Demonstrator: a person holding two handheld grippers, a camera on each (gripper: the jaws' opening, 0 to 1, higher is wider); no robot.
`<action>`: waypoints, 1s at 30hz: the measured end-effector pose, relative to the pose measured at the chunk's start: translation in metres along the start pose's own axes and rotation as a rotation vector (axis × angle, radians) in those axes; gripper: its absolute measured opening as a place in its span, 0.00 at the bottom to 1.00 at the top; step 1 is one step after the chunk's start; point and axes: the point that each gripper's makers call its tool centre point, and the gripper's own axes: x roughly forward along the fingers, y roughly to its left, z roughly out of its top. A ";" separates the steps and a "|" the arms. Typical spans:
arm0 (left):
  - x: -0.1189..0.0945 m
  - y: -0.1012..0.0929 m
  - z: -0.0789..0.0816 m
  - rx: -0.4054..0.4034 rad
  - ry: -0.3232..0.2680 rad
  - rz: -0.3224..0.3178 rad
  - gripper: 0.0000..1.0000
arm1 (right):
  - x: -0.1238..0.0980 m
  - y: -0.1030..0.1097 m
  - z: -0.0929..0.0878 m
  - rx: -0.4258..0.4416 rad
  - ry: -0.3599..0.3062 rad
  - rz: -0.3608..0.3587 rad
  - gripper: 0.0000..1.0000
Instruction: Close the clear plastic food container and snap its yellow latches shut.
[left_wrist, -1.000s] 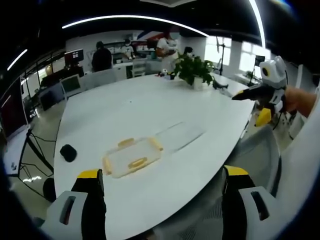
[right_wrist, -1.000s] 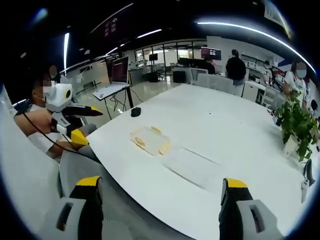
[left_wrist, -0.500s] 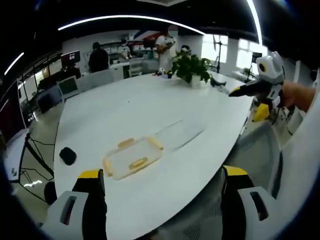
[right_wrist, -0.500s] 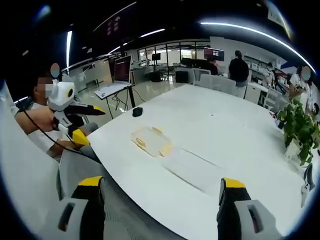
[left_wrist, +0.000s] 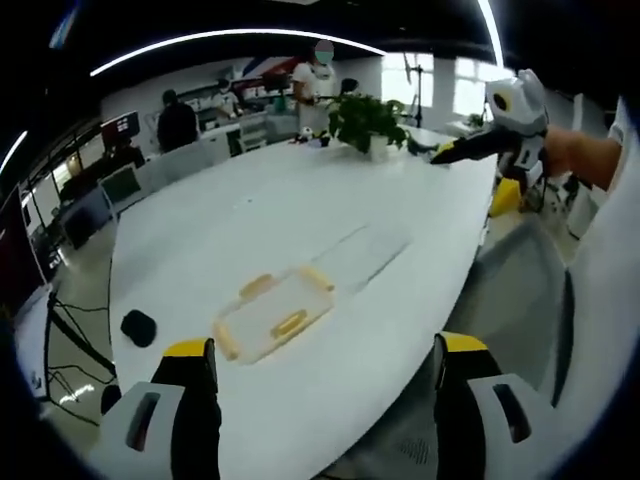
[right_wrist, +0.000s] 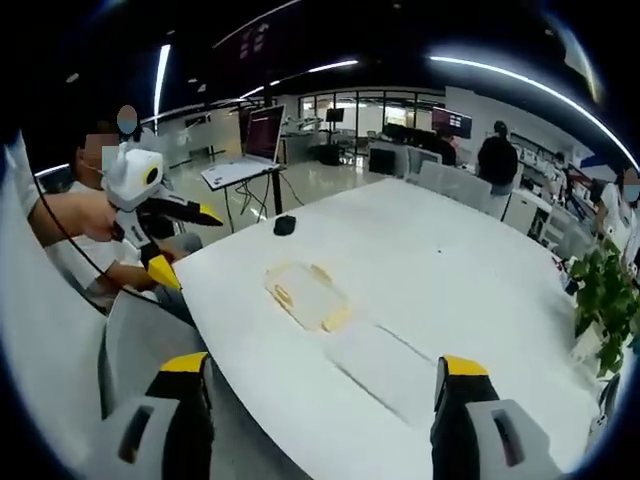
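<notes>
While both cameras hang above its near edge, a broad white table (left_wrist: 300, 200) with a smooth, matte, rounded top spreads through the middle of each view, inside an open office with ceiling light strips, desks and monitors. At the far end, in the upper middle of the left gripper view, stands a leafy potted plant (left_wrist: 362, 122), with people (left_wrist: 318, 85) behind it. A small dark rounded object (left_wrist: 138, 327) lies at the table's left edge.

Lying flat at the centre of the left gripper view, the clear plastic food container (left_wrist: 270, 315) is a shallow rectangle with yellow latches (left_wrist: 288, 323) on its sides. Just beside it, toward the upper right, a clear lid (left_wrist: 362, 256) lies flat, so transparent that its edges are hard to trace. Whether the two touch cannot be told.

At the bottom of its own view the left gripper (left_wrist: 320, 400) has its yellow-tipped black jaws spread wide around nothing. Likewise the right gripper (right_wrist: 318, 405) is spread wide and grips nothing. A grey chair back (left_wrist: 520, 290) is cut off at the right.
</notes>
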 end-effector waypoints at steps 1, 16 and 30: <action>0.001 0.001 0.000 0.012 -0.001 -0.006 0.88 | 0.002 0.000 0.002 -0.018 0.000 0.004 0.91; 0.018 0.031 -0.002 0.092 0.035 -0.071 0.84 | 0.040 0.001 0.018 -0.140 0.014 0.069 0.83; 0.036 0.058 -0.009 0.248 0.106 -0.149 0.81 | 0.080 -0.003 0.022 -0.258 0.060 0.140 0.78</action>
